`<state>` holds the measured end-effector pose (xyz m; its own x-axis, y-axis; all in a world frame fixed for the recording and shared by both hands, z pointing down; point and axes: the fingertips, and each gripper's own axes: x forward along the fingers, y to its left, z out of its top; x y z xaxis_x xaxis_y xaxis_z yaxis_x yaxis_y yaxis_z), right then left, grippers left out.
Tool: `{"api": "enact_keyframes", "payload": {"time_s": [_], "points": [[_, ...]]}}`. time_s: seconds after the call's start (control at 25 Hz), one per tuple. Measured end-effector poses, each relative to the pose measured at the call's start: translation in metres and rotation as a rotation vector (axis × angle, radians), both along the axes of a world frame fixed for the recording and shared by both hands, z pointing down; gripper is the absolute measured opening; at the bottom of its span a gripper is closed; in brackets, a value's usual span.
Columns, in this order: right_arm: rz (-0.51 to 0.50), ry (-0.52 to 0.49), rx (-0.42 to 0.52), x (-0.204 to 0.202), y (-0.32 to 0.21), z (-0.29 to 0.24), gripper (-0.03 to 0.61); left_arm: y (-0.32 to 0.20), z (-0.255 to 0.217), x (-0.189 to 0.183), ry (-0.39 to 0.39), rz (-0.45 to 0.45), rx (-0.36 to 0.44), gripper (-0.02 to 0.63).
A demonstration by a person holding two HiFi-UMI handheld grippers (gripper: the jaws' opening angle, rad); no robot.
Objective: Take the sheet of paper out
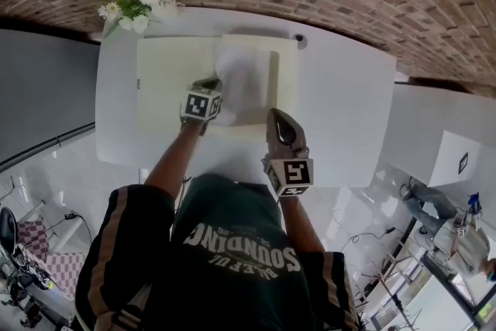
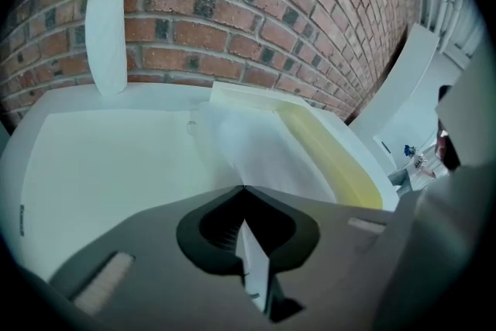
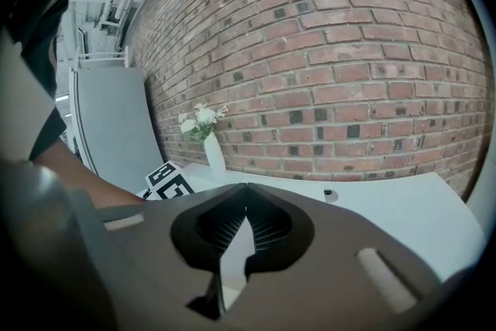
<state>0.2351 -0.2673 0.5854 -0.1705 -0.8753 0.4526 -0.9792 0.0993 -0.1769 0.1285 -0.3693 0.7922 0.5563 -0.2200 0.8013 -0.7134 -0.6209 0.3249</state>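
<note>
The left claw [image 2: 242,188] is pressed together on the near edge of the sheet of paper [image 2: 260,147], which rises straight ahead of its tips out of what looks like an open cream folder [image 2: 335,160] lying on the worktop [image 1: 341,112]. The step in hand appears to be drawing the sheet clear, so the pinch should hold firm while the pull runs smooth and low, along the sheet's own plane, to avoid creasing or tearing it. The right claw [image 3: 246,186], shut on nothing, hangs beside the folder's near edge; pressing that edge down would probably keep the folder from sliding. Farther off, beyond the left claw, stands a vase of flowers [image 2: 106,35], worth avoiding.
</note>
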Motion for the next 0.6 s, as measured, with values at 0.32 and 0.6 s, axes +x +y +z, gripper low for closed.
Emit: {"api": "enact_keyframes", "payload": {"time_s": [0.32,0.6], "points": [[-0.089,-0.008,0.024,0.002,-0.002,-0.016,-0.011,-0.005,-0.02,-0.042,-0.077,-0.066,0.064,0.012],[-0.151,-0.015,0.086,-0.009,-0.007,-0.031,-0.011,-0.002,-0.045,-0.077,-0.112,-0.12,0.136,0.012]]}}
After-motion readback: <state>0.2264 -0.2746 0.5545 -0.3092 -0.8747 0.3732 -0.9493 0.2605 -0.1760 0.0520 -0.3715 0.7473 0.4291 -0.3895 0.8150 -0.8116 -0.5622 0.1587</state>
